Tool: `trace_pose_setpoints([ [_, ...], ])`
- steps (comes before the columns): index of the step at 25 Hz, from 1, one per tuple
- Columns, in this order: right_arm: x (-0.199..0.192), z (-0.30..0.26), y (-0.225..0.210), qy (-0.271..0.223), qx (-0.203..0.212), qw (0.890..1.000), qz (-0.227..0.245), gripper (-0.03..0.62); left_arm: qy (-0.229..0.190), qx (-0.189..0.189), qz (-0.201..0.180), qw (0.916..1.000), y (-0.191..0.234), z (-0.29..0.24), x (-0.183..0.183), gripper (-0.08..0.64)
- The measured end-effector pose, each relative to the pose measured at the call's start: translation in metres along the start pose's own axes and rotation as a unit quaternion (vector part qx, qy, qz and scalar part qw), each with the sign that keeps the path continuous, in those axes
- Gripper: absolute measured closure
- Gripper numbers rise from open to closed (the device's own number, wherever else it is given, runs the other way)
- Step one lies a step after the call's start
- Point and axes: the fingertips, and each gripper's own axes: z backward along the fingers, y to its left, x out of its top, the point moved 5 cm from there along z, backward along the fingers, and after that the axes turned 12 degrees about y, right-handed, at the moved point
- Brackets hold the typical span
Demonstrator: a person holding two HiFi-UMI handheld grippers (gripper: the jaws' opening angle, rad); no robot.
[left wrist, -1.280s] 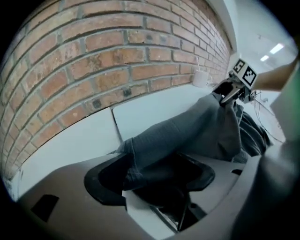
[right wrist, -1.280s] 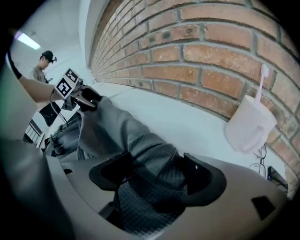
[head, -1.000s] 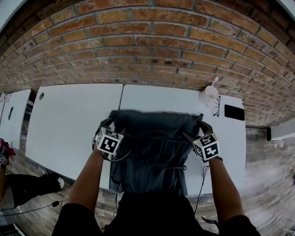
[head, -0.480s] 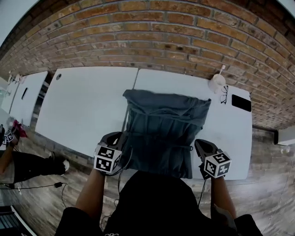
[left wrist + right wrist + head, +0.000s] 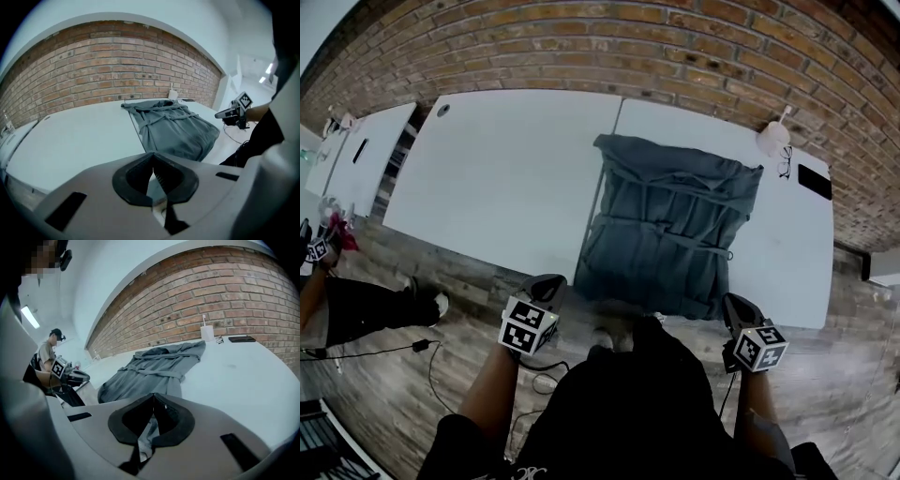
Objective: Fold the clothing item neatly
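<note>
A grey robe-like garment (image 5: 670, 230) lies in a folded rectangle on the white table (image 5: 506, 178), its belt across the middle and its near edge at the table's front. It also shows in the left gripper view (image 5: 176, 126) and in the right gripper view (image 5: 150, 364). My left gripper (image 5: 551, 281) is over the floor, in front of the table's edge and left of the garment, shut and empty (image 5: 153, 171). My right gripper (image 5: 733, 302) is off the table at the garment's near right corner, also shut on nothing (image 5: 153, 411). It appears in the left gripper view too (image 5: 232, 112).
At the table's far right stand a white cup (image 5: 772, 139), glasses (image 5: 784, 161) and a black phone (image 5: 814, 181). A brick wall (image 5: 581, 47) runs behind. Another white table (image 5: 356, 155) stands left. A person (image 5: 337, 300) sits at the left edge. Cables (image 5: 431, 345) lie on the wooden floor.
Both grippers have drawn back from the garment's far corners, off the table and over the floor. The garment stays flat on the table. The view has backed away with them.
</note>
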Motion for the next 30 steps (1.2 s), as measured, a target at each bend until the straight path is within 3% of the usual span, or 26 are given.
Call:
trace_pose_setpoints([
  [5,-0.039,0.000,0.020,0.009,-0.024,1.000,0.017,0.588,0.049,-0.029,-0.013,0.9983,-0.013,-0.025,-0.063,0.552],
  [6,-0.048,0.001,0.020,0.015,-0.030,0.999,0.016,0.586,0.062,-0.033,-0.013,0.9975,-0.015,-0.033,-0.075,0.518],
  [8,-0.065,0.003,0.017,0.033,-0.047,0.998,0.014,0.583,0.081,-0.045,-0.010,0.9956,-0.017,-0.048,-0.093,0.371],
  [9,-0.073,0.002,0.015,0.041,-0.053,0.998,0.014,0.568,0.086,-0.049,-0.005,0.9950,-0.016,-0.056,-0.098,0.353],
  [14,-0.112,-0.012,-0.007,0.094,-0.074,0.993,-0.015,0.351,0.112,-0.043,0.011,0.9927,-0.002,-0.100,-0.104,0.299],
  [17,-0.126,-0.023,-0.025,0.133,-0.093,0.987,-0.019,0.325,0.119,-0.038,0.025,0.9919,0.007,-0.118,-0.100,0.299],
  [21,-0.127,-0.046,-0.033,0.159,-0.077,0.984,-0.029,0.327,0.117,-0.027,0.057,0.9912,0.014,-0.130,-0.093,0.304],
  [24,-0.127,-0.057,-0.035,0.161,-0.073,0.983,-0.040,0.327,0.119,-0.021,0.074,0.9899,0.006,-0.129,-0.090,0.474],
  [26,-0.127,-0.057,-0.033,0.159,-0.071,0.984,-0.034,0.330,0.124,-0.021,0.073,0.9894,-0.001,-0.124,-0.092,0.532],
  [27,-0.126,-0.055,-0.031,0.156,-0.071,0.985,-0.029,0.348,0.125,-0.026,0.072,0.9892,-0.004,-0.121,-0.092,0.536],
  [30,-0.122,-0.048,-0.024,0.147,-0.062,0.987,-0.015,0.546,0.117,-0.054,0.079,0.9885,-0.011,-0.111,-0.092,0.538],
])
